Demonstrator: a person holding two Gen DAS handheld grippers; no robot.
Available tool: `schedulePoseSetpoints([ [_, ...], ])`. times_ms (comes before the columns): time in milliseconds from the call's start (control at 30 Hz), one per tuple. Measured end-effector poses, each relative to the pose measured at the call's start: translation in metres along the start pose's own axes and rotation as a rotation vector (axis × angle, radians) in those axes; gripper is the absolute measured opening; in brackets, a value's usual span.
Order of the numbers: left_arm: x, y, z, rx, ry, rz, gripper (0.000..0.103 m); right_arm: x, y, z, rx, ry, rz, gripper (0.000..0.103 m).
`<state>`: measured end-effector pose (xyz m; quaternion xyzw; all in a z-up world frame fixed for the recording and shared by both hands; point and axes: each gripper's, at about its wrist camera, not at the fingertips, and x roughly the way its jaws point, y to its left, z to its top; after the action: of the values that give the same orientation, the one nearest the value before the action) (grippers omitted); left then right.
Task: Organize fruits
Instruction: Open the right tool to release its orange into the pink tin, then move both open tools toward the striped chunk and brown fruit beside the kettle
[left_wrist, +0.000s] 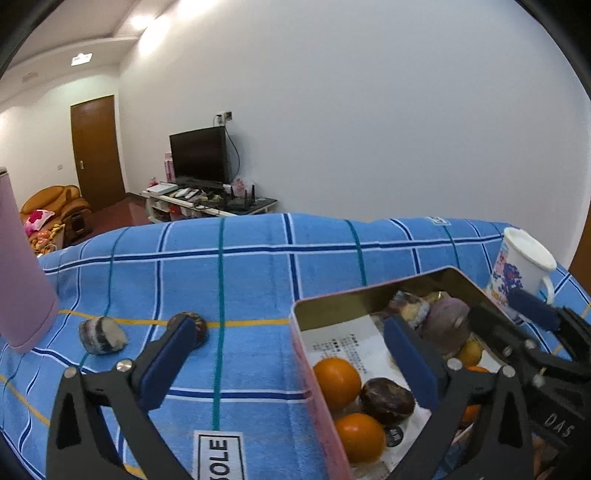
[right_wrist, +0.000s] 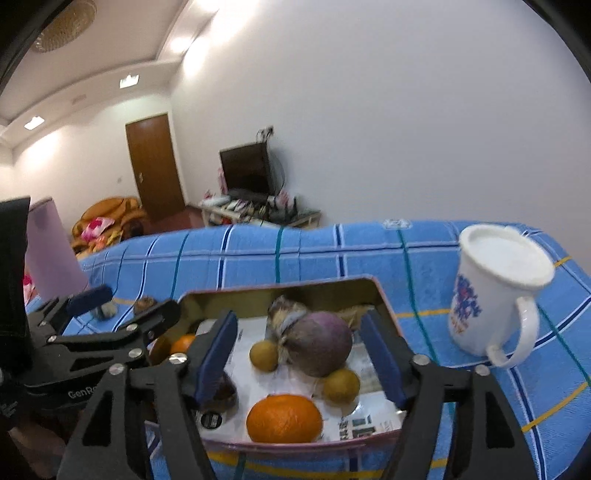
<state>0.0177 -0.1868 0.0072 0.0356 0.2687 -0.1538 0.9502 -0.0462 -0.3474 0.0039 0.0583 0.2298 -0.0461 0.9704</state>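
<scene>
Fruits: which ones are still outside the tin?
Two, both on the blue cloth left of the tin: the grey-white piece and the dark round one beside it. The rest lie inside.

Both grippers share one build: the left gripper (left_wrist: 291, 365) and right gripper (right_wrist: 301, 363) are black plastic frames with triangular cut-outs in their arms and round silver screws at the joints. Each finger (left_wrist: 168, 363) carries a long dark-blue pad (right_wrist: 216, 356). White lettering marks the bodies, "DAS" on the right one and "GenRo" on the left.
</scene>
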Motion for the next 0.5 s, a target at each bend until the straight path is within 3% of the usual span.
schedulePoseSetpoints([
  [333,-0.001,0.006,-0.005,0.016,-0.034,0.09,0.103,-0.022,-0.009,-0.001,0.057,-0.207,-0.129,0.072],
  [500,-0.003,0.009,-0.009,0.034,-0.043,0.108,0.103,-0.026,-0.014,0.002,0.083,-0.243,-0.174,0.072],
])
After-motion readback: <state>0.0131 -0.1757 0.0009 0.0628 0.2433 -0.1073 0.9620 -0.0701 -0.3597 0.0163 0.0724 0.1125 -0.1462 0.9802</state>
